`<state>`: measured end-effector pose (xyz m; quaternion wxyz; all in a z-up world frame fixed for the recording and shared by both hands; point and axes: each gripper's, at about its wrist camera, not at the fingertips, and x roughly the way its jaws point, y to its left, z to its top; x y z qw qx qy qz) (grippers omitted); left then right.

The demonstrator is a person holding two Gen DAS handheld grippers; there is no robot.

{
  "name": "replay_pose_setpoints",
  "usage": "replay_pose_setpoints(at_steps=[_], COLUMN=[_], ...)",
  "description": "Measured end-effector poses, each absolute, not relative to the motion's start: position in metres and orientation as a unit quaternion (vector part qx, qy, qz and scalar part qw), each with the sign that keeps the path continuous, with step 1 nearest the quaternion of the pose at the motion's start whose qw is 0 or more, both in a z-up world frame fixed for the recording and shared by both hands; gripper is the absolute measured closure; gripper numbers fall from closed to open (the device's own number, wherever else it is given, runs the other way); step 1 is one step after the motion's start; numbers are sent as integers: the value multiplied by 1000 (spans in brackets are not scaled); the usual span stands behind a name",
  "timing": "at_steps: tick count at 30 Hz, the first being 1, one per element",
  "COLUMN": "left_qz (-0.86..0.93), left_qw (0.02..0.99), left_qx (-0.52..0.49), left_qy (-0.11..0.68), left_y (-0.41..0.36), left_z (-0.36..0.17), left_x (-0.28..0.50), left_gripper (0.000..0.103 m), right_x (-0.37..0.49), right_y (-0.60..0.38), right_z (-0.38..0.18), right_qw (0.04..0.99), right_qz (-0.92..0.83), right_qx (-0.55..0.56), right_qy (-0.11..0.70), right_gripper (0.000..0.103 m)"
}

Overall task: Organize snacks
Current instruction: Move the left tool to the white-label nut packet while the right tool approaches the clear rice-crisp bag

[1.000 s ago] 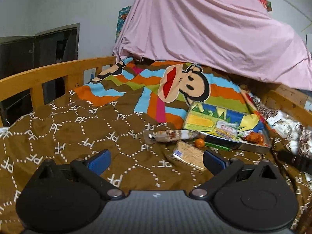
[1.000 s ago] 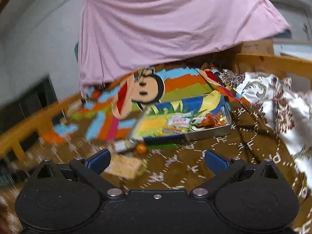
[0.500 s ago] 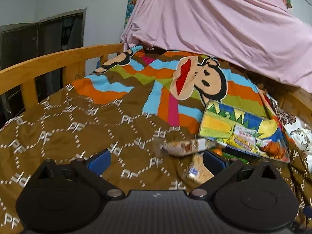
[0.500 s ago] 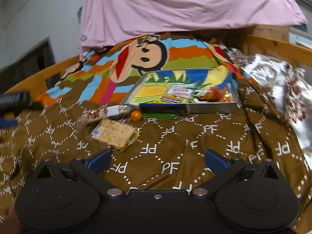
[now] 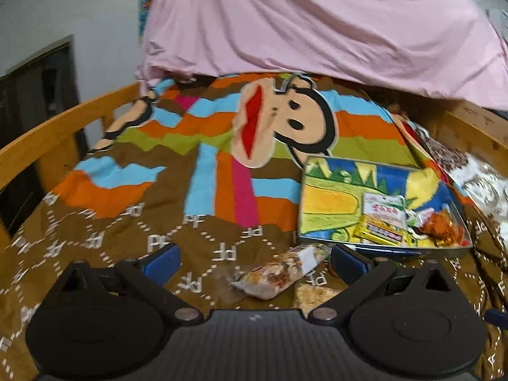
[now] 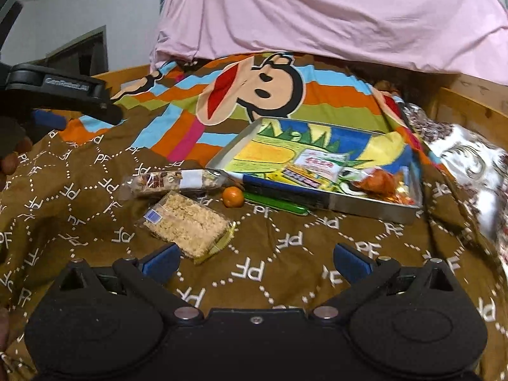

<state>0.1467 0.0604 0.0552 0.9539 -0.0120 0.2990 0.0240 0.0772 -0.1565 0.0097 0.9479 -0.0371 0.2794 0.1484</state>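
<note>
**Both grippers released above snacks scattered on a bed**

Left wrist view: the left gripper (image 5: pixel 252 262) is released, jaws spread wide, holding nothing. Between its fingers, at lower centre of the frame, lies a nut bar (image 5: pixel 279 274) in clear wrap; a rice-crisp cake (image 5: pixel 312 295) lies just below and right of it, partly hidden by the gripper body. At right of centre a metal tray (image 5: pixel 333 190) with a cartoon-printed floor rests on the brown bedspread (image 5: pixel 95 241); it contains a white packet (image 5: pixel 384 211), a yellow packet (image 5: pixel 382 231) and an orange-wrapped snack (image 5: pixel 439 225), grouped at its lower right corner.

Right wrist view: the right gripper (image 6: pixel 255 260) is likewise released and empty, over bare bedspread at lower centre. At centre left the nut bar and the rice-crisp cake lie near each other outside the tray. A small orange (image 6: pixel 232 196) and a green stick-shaped object (image 6: pixel 276 204) lie just beside the tray's near wall. A pink sheet (image 6: pixel 317 12) fills the upper frame.
</note>
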Motion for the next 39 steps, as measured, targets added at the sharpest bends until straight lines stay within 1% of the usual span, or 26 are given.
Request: replay_pose_setpoints(at_steps=[3,8,13,18,29,35,39], left_qz=[-5,-52,-85,-108,-147,-155,-158], left_qw=[948,937,925,918,901,894,893], left_qx=[11,73,76,93,126,149,146], left_qy=[318,337,363,370,389,392,395], left_y=[55,44,43,41,30,26,28], left_z=[46,36,23,15,-1,-10,-13], left_x=[164,187,204,220,247,252,255], left_gripper=[0,0,0,0,0,0,0], right_x=[87,107,130,145,155,157,163], right_y=[-148,-140,-130,-127,-135,-126,-122], right_z=[5,-10,-24,-32,-29,-40,-45], right_qw=[949,939,931,924,913,903,903], right_qz=[162,184,213,253,329,353,348], right_qx=[-56,-68,-98,-115,-78,-105,-114], right_qy=[264,282,281,261,228,222,225], right_gripper=[1,1,1,1,1,1,1])
